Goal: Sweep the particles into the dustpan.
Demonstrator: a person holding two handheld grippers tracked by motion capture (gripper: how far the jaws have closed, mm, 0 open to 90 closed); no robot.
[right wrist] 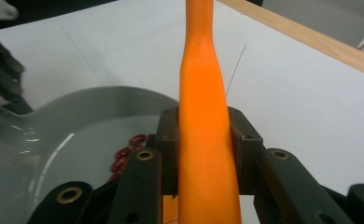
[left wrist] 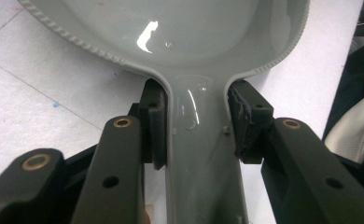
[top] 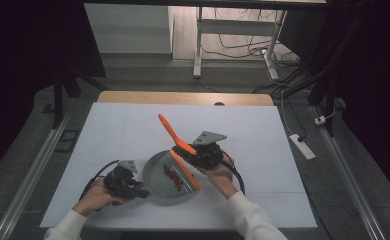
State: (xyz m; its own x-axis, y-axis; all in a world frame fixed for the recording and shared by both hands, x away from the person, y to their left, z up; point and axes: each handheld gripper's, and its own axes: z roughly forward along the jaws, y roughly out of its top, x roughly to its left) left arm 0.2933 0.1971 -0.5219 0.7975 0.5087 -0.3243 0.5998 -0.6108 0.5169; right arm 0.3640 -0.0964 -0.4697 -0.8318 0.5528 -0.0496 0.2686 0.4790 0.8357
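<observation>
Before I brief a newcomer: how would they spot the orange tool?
On the white table, find the grey pan near the front edge. The orange tool slants above it in the right gripper, the one bright orange thing.

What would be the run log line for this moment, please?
left gripper: shut on grey pan handle | right gripper: shut on orange spatula | red bits: in pan

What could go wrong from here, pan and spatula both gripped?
1. The left gripper clamps only the narrow handle of the grey pan; the smooth handle might twist in the grip and tilt the pan.
2. The red pieces lie near the orange spatula edge; a hard sweep by the right gripper might flick them onto the white table.
</observation>
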